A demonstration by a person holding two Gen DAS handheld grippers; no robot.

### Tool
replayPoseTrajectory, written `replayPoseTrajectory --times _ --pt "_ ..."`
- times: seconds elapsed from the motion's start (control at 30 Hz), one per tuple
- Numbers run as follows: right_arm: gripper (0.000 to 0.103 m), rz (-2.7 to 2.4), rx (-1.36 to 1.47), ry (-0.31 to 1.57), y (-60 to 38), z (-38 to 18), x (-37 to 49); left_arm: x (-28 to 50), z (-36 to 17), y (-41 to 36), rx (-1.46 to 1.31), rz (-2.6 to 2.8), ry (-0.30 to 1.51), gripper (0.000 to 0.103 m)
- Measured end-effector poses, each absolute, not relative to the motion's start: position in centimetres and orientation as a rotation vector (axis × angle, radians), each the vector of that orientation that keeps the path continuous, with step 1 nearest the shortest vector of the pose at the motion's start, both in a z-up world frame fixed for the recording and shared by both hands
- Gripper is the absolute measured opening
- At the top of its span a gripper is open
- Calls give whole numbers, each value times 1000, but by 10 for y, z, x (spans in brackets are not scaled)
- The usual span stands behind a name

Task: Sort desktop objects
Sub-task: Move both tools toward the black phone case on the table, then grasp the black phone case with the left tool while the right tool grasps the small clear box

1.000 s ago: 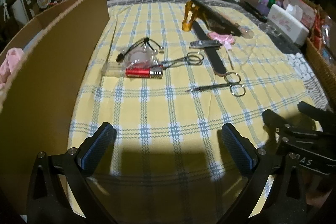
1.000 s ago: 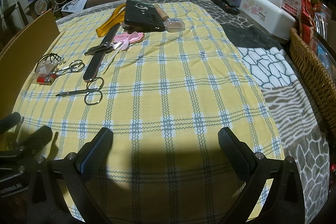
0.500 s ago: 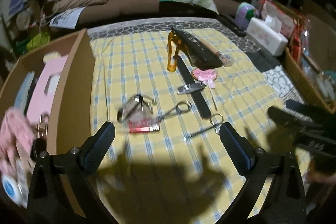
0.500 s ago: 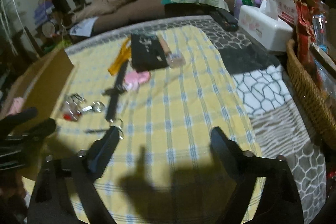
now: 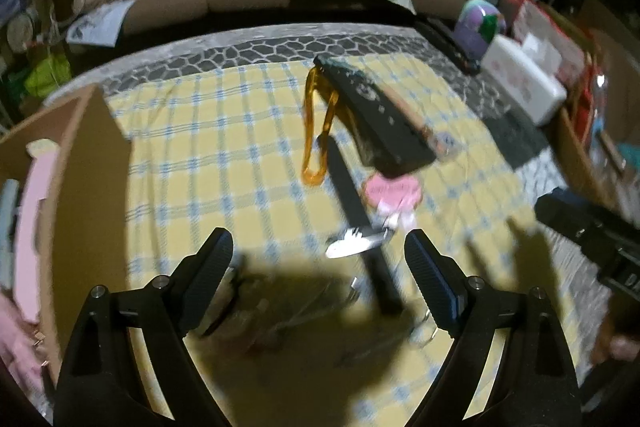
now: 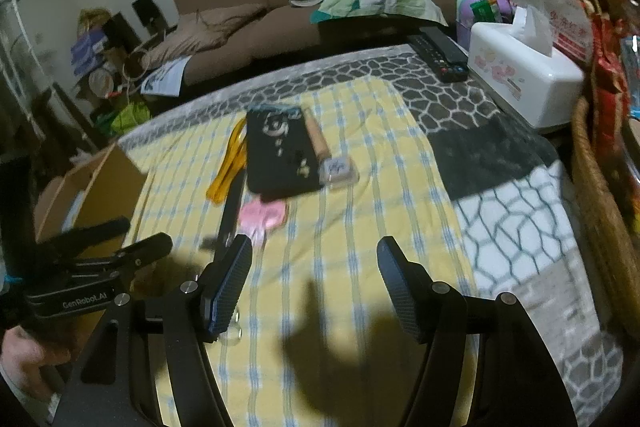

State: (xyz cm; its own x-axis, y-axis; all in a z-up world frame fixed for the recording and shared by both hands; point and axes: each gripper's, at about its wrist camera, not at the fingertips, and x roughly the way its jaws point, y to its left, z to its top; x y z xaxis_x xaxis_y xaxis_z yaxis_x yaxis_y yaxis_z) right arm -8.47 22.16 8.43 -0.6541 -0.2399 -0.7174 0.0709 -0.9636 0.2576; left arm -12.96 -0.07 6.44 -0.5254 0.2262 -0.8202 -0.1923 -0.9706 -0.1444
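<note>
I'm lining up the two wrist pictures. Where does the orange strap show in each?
Left wrist: orange strap upper centre, left of the black case.
Right wrist: orange strap left of centre, again left of the black case.
Shared landmark: the black case.

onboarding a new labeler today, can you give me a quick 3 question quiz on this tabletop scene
1. True or false: the orange strap lies beside the black case on the yellow checked cloth.
2. Which stands at the table's far right edge? A) cardboard box B) white tissue box C) pink bow
3. Fill in: neither the left gripper nor the right gripper, both closing, has ____ between its fingers.

Key
1. True
2. B, the white tissue box; the cardboard box is on the left, the pink bow mid-cloth.
3. Nothing
</note>
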Motion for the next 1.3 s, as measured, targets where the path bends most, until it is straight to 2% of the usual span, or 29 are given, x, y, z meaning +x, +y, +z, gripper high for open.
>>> replayPoseTrajectory --times 0.3,0.4,0.53,0.57,0.73,0.83,0.9,0.97,1.07,1.17,1.2,1.23,1.3 --pt "68 -2699 1263 -220 233 65 -151 -207 59 35 -1416 2458 -199 85" --pt "67 -2686 1277 -177 234 58 -166 -226 48 45 -1467 2444 -204 77" --pt "65 -2657 1318 -137 232 44 -180 -241 33 55 -1522 2452 -165 72" --pt "64 -2657 1330 -117 230 40 -182 -243 30 58 -1530 2454 -159 69" --pt "48 -2624 1380 -34 216 19 -194 -251 26 67 -1527 2462 -146 67" --pt "37 -2633 1373 -8 214 14 -197 -252 26 71 -1525 2453 -154 58" --pt "36 -2634 1360 16 212 14 -197 -251 28 74 -1519 2442 -145 56" --pt "36 -2616 1353 23 210 15 -197 -248 30 76 -1512 2411 -166 37" --pt "35 -2605 1343 38 203 18 -194 -242 33 75 -1501 2366 -225 27" --pt "32 -2598 1334 18 201 21 -190 -235 37 71 -1491 2358 -282 21" --pt "30 -2596 1330 14 200 23 -188 -233 39 69 -1497 2352 -301 21" --pt "18 -2594 1331 15 200 24 -185 -231 40 66 -1505 2347 -319 20" --pt "18 -2594 1332 16 200 27 -179 -225 44 58 -1505 2338 -353 17"
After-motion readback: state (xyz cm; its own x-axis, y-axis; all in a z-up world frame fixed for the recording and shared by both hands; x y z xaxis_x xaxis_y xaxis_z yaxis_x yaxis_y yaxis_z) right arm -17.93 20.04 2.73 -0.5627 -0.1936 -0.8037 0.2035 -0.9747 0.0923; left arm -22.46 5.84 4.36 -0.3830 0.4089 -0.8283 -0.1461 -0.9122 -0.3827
